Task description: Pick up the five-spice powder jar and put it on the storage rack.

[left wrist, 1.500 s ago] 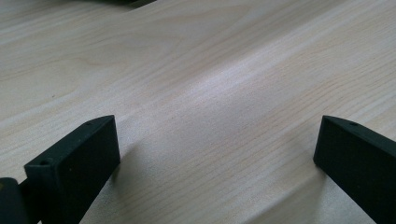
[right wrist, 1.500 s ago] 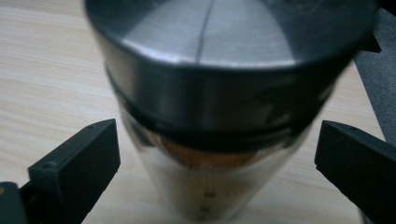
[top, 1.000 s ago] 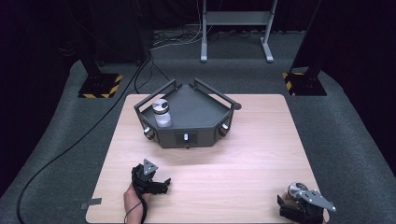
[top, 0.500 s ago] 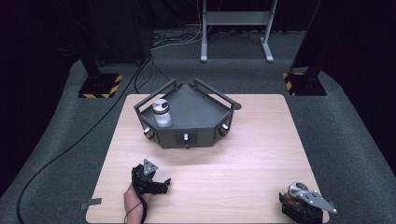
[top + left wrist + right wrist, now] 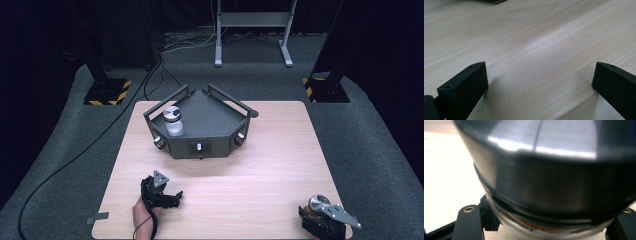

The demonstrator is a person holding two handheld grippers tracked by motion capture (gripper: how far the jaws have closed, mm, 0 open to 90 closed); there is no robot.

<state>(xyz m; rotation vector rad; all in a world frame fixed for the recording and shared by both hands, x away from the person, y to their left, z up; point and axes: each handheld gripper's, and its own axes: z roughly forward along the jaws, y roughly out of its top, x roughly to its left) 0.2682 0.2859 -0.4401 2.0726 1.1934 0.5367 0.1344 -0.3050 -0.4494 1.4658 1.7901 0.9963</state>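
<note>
Right tool (image 5: 320,220) grips a jar (image 5: 549,170) — metal lid, brown contents.

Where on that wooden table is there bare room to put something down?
The widest bare stretch of the light wooden table lies between the dark angular tray and the near edge, bordered by the left gripper and the right gripper, which is shut on a silver-capped jar. The tray's left end, holding a clear silver-lidded jar, is crowded.
</note>
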